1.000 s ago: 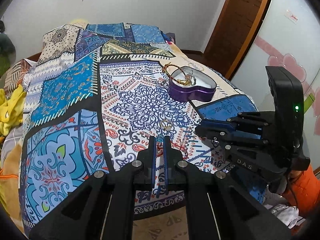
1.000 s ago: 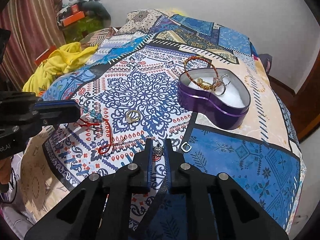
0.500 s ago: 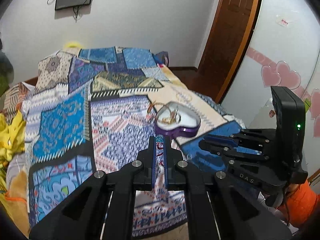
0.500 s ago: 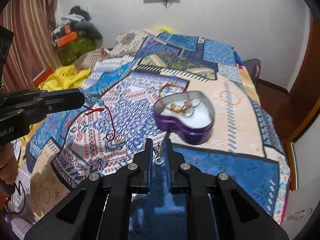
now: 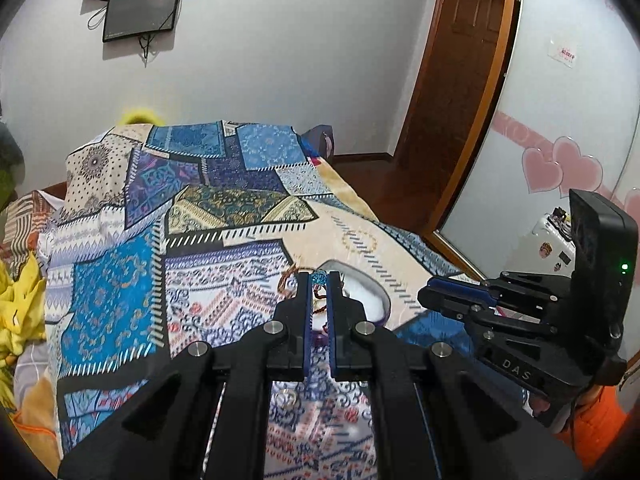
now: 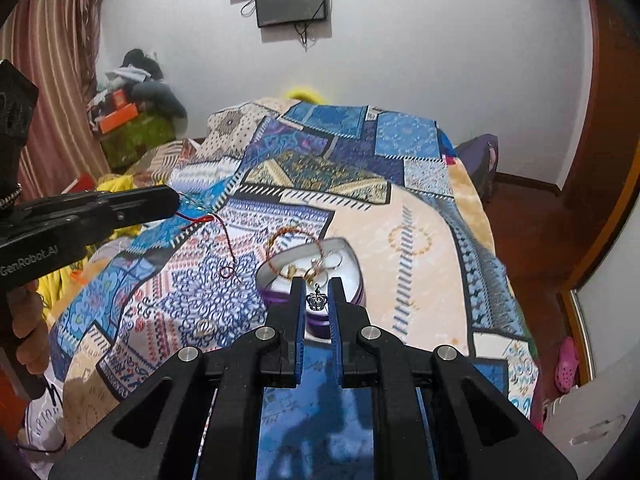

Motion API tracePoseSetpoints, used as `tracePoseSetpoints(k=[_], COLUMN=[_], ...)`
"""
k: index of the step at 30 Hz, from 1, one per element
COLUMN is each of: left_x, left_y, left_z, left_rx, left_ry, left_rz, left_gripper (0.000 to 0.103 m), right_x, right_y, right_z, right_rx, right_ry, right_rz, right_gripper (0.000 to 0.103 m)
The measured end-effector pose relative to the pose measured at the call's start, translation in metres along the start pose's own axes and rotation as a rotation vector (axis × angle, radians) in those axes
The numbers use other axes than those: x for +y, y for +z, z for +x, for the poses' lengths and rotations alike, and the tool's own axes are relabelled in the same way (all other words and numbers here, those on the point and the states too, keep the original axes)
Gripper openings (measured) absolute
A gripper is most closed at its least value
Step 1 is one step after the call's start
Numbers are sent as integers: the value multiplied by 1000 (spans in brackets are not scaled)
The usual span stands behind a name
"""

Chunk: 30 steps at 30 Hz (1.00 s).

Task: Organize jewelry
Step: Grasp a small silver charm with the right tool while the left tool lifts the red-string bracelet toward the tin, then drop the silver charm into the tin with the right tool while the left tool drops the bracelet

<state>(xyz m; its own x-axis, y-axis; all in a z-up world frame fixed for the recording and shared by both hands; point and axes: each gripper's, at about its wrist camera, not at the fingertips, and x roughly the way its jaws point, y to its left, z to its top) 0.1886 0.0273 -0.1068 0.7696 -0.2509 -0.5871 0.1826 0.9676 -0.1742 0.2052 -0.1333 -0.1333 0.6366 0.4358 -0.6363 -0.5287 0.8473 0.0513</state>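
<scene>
A purple heart-shaped tin sits on the patterned bedspread, holding gold rings and a braided orange bracelet. My left gripper is shut on a red cord bracelet with turquoise beads; the cord dangles above the bed left of the tin. My right gripper is shut on a small silver crown charm, held just in front of the tin. A gold ring lies on the bedspread to the left; it also shows in the left wrist view.
Yellow clothes lie at the bed's left edge. A wooden door and a heart-decorated wardrobe panel stand to the right. A screen hangs on the far wall. Clutter is piled at the back left.
Both grippers have lifted higher above the bed and moved toward the tin. The red cord has come off the bedspread and hangs from my left gripper.
</scene>
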Motion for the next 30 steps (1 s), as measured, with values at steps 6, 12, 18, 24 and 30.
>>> tracePoseSetpoints(k=[6, 12, 18, 24, 30], left_x=[-5, -5, -2, 0, 2], left_y=[8, 11, 6, -3, -10], left_z=[15, 34, 59, 80, 96], left_rx=[0, 23, 69, 119, 162], left_ry=[-1, -4, -13, -24, -21], left_rz=[8, 9, -3, -8, -13], left_gripper=[5, 5, 5, 5, 5], right_x=[-5, -10, -15, -19, -19], right_y=[8, 10, 4, -3, -5], right_z=[5, 16, 40, 57, 63], right_rx=[-24, -22, 36, 92, 119], right_ry=[11, 29, 37, 55, 64], right_rz=[6, 15, 23, 35, 18], right_gripper=[10, 10, 10, 10, 10])
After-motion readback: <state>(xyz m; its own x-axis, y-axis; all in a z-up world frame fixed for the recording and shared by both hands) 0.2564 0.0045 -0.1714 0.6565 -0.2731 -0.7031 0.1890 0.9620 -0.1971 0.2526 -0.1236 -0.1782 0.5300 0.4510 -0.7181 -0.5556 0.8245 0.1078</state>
